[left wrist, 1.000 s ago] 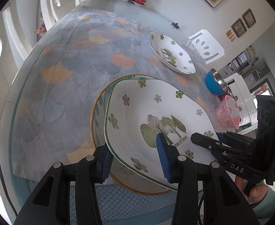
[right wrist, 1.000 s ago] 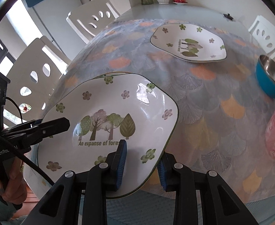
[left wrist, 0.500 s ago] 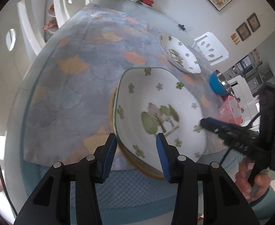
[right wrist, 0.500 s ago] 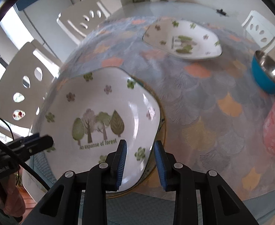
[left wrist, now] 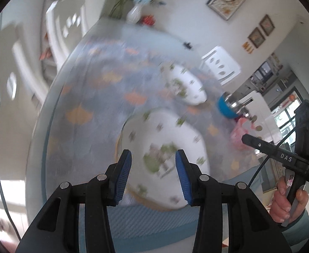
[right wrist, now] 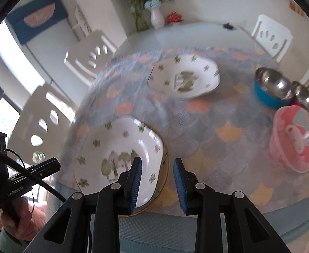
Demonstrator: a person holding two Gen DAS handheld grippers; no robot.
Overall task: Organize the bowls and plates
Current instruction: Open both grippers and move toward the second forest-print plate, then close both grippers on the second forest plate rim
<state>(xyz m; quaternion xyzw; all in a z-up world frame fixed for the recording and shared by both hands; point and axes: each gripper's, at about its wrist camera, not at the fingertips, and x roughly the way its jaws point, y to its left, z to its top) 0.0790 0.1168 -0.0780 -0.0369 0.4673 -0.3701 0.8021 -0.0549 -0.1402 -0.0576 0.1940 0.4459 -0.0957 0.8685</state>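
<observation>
Grippers both stand apart with nothing between the blue pads: left gripper [left wrist: 153,158] and right gripper [right wrist: 157,164] sit at lower centre of their frames. White square tree-printed plate [right wrist: 120,149] lies on a yellow-rimmed plate [right wrist: 165,181], lower left on the desk [right wrist: 207,126]; a matching plate [right wrist: 186,78] lies upper centre.

Black tool [left wrist: 153,171] with ribbed blue pads [left wrist: 123,175], silver screws, black cable, teal sleeve [left wrist: 297,229].

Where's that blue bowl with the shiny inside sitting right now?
The blue bowl sits toward the table's right side in the right wrist view, just right of the far flowered plate and behind the pink bowl.
</observation>
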